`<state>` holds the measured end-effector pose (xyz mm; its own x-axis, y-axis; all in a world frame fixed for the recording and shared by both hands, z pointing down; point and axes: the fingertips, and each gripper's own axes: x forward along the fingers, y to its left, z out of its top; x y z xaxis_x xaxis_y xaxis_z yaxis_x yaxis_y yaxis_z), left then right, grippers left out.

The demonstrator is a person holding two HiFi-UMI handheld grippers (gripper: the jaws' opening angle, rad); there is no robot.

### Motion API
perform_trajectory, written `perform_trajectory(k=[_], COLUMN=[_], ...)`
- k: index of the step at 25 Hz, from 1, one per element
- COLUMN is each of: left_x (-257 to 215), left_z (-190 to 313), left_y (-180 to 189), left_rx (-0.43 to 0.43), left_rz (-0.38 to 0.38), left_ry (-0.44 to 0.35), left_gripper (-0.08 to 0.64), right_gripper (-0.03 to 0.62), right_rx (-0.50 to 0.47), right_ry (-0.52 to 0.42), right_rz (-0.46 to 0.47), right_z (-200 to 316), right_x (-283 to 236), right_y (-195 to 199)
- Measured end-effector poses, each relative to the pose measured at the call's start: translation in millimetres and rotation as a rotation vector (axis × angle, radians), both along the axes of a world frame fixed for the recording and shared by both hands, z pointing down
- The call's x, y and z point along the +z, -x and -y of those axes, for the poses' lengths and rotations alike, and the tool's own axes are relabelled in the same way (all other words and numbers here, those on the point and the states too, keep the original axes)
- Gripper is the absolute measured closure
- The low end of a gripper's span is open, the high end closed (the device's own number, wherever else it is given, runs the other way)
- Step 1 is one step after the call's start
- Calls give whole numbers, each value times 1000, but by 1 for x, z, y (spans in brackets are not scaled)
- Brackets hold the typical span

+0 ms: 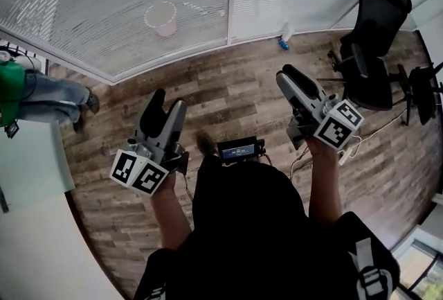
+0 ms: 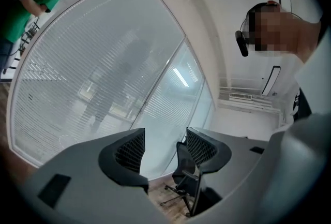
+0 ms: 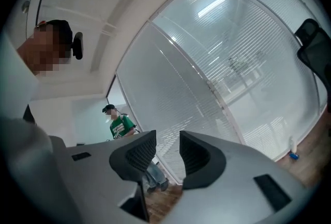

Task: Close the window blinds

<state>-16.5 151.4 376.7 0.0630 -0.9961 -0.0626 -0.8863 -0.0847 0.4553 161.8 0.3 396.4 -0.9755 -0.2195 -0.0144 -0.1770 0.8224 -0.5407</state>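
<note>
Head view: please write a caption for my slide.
Left gripper and right gripper, open and empty, face the window blinds; an office chair stands at right.

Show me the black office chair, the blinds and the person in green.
black office chair [image 1: 381, 11], head view, backrest
blinds [image 1: 90, 7], head view, left pane's slats
person in green [image 3: 122, 126], right gripper view, shirt

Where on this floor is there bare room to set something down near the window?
Bare wood floor runs between the left gripper and right gripper, up to the window blinds. Crowded at the right by the office chairs; a person in green stands at the left.
</note>
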Motion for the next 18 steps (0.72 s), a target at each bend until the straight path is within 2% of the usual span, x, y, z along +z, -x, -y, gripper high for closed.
perform_trajectory(k=[4,7,10,14,18], left_x=[9,22,11,-11,-15], left_z=[-32,-62,-90,-105,-131], left_y=[-78,-114,-123,-130,-149], left_rx=[-22,-59,-107,-127,-119], left_rz=[53,47,83,149,145], left_ry=[85,157,179,150,131], left_gripper=[291,293,292,292,293], right_gripper=[446,446,446,446,446], right_rx=[-40,-99,-164,-209,-232], right_ry=[58,101,115,70,18], right_rz=[12,-13,28,74,86], right_z=[-20,-38,-61,-79,-110], right_x=[33,62,64,47,31], right_y=[-64,-85,-80,-72,-84])
